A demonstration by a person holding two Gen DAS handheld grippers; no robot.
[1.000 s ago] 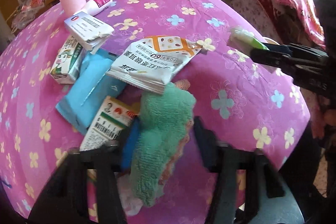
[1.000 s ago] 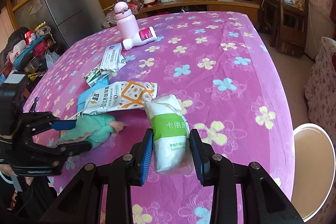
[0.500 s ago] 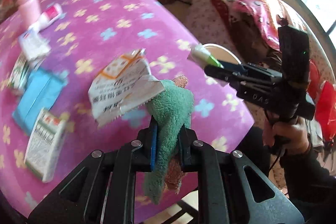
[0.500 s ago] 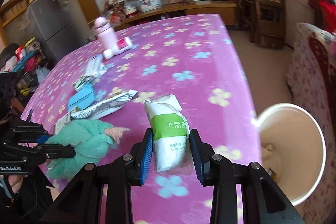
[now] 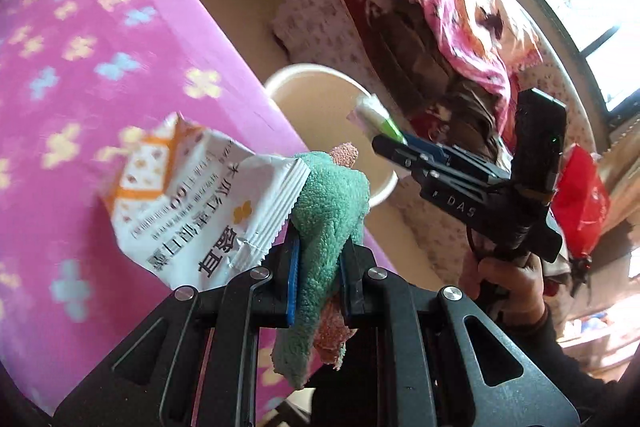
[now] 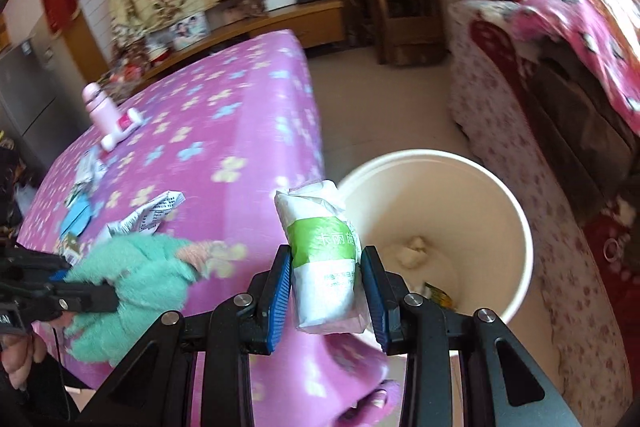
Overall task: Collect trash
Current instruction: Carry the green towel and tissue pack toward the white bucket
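A worktop (image 6: 224, 99) under pink flowered cloth stands beside a cream bin (image 6: 516, 211) on the floor. The left tongs (image 5: 320, 267) are clenched on a green cloth (image 5: 332, 211) and white wrapper (image 5: 192, 211). The right tongs (image 6: 324, 283) grip a green-banded tissue pack (image 6: 324, 251) at the bin's rim.

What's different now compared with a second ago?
The left gripper closed on the green cloth and lifted it off the table, a white wrapper coming along. Both grippers swung toward the white bin. The right gripper kept its grip on the tissue pack.
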